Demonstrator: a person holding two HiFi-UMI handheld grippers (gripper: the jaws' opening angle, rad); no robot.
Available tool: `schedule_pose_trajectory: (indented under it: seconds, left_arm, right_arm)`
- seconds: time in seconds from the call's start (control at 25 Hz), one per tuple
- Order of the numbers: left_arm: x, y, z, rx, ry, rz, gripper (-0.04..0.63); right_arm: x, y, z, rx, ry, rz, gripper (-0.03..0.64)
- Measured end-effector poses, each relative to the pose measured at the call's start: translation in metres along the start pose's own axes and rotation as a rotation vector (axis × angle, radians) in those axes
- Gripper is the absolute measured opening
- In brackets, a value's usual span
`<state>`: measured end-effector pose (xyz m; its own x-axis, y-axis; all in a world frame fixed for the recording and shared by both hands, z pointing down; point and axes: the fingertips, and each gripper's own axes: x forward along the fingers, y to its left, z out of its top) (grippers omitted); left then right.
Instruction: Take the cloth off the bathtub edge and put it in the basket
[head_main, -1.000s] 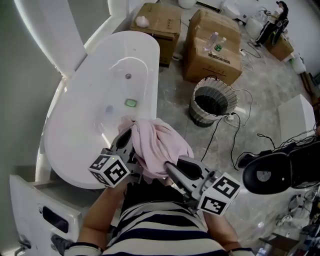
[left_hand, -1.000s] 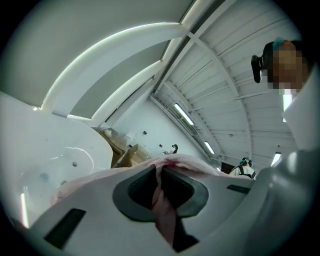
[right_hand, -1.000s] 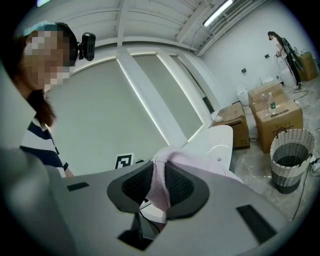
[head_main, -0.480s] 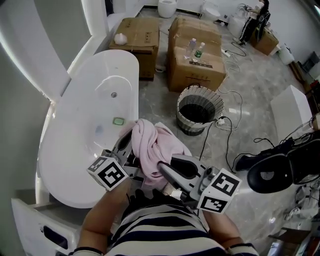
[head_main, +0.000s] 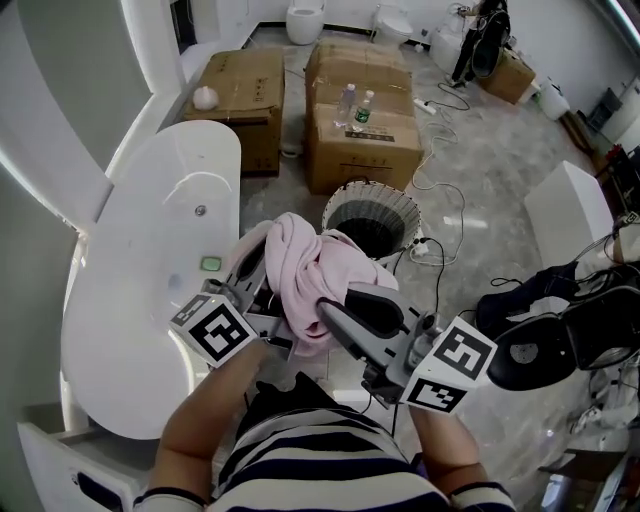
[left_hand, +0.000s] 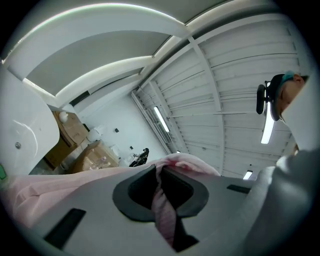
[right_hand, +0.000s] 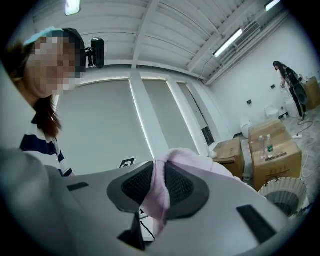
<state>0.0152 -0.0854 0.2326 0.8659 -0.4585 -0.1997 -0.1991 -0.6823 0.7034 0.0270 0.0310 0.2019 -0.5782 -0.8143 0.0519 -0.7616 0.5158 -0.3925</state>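
A bunched pink cloth (head_main: 305, 275) hangs in the air between both grippers, right of the white bathtub (head_main: 130, 270) and just short of the round wicker basket (head_main: 370, 215). My left gripper (head_main: 262, 290) is shut on its left side; a pink fold (left_hand: 165, 210) is pinched between the dark pads. My right gripper (head_main: 330, 305) is shut on the cloth's lower right part, with pink fabric (right_hand: 157, 200) squeezed between its pads. The basket (right_hand: 282, 195) shows at the lower right of the right gripper view, dark inside.
Cardboard boxes (head_main: 360, 140) with two bottles (head_main: 355, 105) stand behind the basket. Cables (head_main: 440, 230) trail over the grey floor to the right. A black round device (head_main: 545, 345) sits at the right. A small green object (head_main: 210, 264) lies in the tub.
Both grippers have carried the cloth away from the tub's edge, to the right and forward toward the basket. The grips are unchanged.
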Motion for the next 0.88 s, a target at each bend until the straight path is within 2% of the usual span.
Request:
schedule_pose_trajectory:
  seconds: [0.24,0.4,0.64,0.88]
  left_arm:
    - [0.062,-0.022,-0.004,-0.011,-0.049,-0.074,0.040]
    - [0.092,-0.028,-0.009,-0.047,-0.067,-0.095,0.040]
    - [0.138,-0.021,-0.010,-0.089,-0.065,-0.138,0.040]
    - [0.203,-0.008,-0.009,-0.126,-0.016,-0.215,0.040]
  right_arm:
    - [-0.027,-0.043,0.038,-0.042,-0.070,-0.034,0.091]
    - [-0.037,-0.066,0.054,-0.050,-0.108,-0.048,0.091]
    - [-0.035,-0.107,0.074,-0.047,-0.152,-0.075,0.091]
    - [-0.028,-0.162,0.102,-0.043,-0.172,-0.158,0.091]
